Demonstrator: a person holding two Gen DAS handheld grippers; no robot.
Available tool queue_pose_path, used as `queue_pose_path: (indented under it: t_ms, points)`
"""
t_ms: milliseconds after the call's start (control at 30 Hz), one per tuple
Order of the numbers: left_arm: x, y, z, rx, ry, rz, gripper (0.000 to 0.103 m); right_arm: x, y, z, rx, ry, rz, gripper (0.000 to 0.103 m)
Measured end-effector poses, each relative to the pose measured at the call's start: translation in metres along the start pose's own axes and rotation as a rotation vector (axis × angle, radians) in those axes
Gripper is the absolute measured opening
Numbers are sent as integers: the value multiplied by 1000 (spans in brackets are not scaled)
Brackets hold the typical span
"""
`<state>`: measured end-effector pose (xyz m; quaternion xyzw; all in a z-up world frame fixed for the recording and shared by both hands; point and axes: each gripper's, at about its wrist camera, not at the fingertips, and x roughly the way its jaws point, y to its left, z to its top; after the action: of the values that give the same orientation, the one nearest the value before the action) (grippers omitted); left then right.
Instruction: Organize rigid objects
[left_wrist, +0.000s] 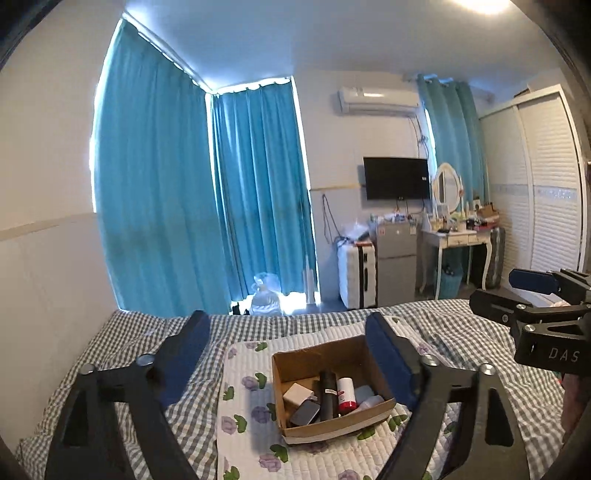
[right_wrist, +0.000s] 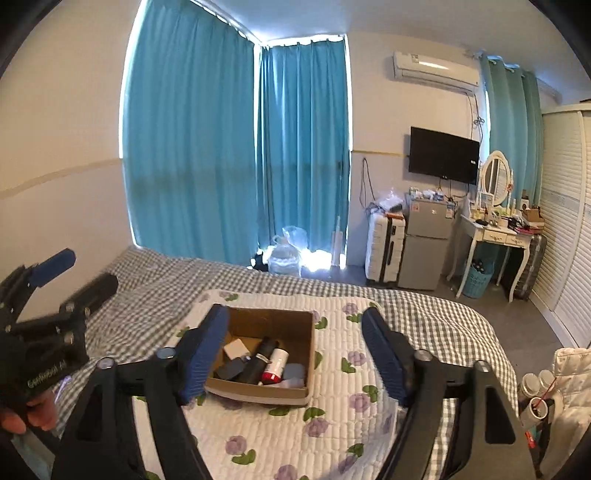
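Observation:
An open cardboard box (left_wrist: 364, 415) sits on a floral quilted mat (left_wrist: 240, 424) on the bed; it also shows in the right wrist view (right_wrist: 306, 354). It holds a black tube (left_wrist: 328, 397), a red-and-white bottle (left_wrist: 346, 394), a white block (left_wrist: 296, 393), a dark flat device (left_wrist: 304, 412) and other small items. My left gripper (left_wrist: 288, 332) is open and empty, held above the box. My right gripper (right_wrist: 295, 326) is open and empty, also above the box. Each gripper shows at the edge of the other's view: the right one (left_wrist: 517, 295) and the left one (right_wrist: 74, 273).
A checked bedsheet (right_wrist: 424, 306) covers the bed. Blue curtains (left_wrist: 166, 184) hang behind. A suitcase (right_wrist: 384, 247), small fridge (right_wrist: 424, 243), dressing table (right_wrist: 498, 232) and wardrobe (right_wrist: 569, 221) stand at the right. White containers (right_wrist: 535, 395) sit beside the bed at right.

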<state>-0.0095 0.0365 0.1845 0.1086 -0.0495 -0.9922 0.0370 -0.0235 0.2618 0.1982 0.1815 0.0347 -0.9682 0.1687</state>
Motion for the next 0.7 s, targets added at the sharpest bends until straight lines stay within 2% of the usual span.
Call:
queue_pose_path:
  t_ms: [67, 100, 167, 267, 400, 700]
  points:
    - [4, 4, -14, -16, 1, -8, 100, 1, 4, -12, 2, -22, 4, 85]
    - [7, 4, -24, -21, 1, -15, 103, 6, 6, -21, 4, -31, 3, 92]
    - [13, 4, -39, -28, -9, -24, 103, 15, 8, -37, 4, -30, -7, 97]
    - [31, 3, -71, 1, -18, 14, 103, 42, 11, -68, -12, -15, -53, 103]
    - [53, 2, -104, -15, 24, 19, 103, 71, 7, -101, 27, 0, -49, 103]
    - [56, 4, -144, -40, 71, 11, 103, 102, -4, -149, 32, 41, -60, 103]
